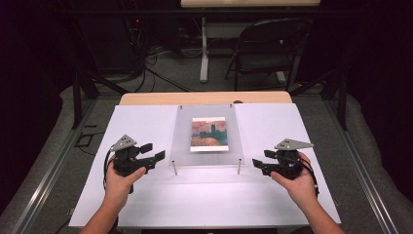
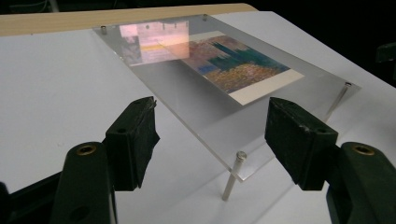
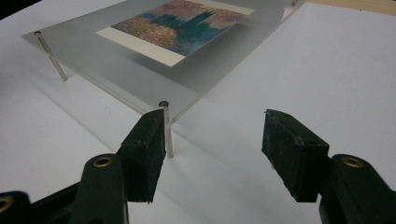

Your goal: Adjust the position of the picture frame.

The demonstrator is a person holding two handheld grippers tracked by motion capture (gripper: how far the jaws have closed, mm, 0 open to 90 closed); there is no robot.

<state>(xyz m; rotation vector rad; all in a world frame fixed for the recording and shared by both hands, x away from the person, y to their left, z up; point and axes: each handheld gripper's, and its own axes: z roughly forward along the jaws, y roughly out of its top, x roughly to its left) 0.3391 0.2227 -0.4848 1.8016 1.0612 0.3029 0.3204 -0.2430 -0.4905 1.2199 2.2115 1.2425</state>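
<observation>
A clear acrylic sheet (image 1: 181, 146) stands on thin metal legs in the middle of the white table top, sloping up toward me. On it lies a painted card (image 1: 209, 133) with a white border, showing towers in blue and orange. My left gripper (image 1: 153, 152) is held open just left of the sheet's near left corner; its jaws frame that corner and its leg (image 2: 231, 177). Just right of the near right corner, my right gripper (image 1: 261, 160) is open too, and its left jaw sits beside the corner leg (image 3: 168, 135). Neither gripper holds anything.
The white board (image 1: 146, 200) covers a wooden table whose far edge (image 1: 146, 99) shows. Behind the table stand a folding chair (image 1: 263, 48) and a table leg (image 1: 204, 48) on a grey floor. Dark cloth surrounds the workspace.
</observation>
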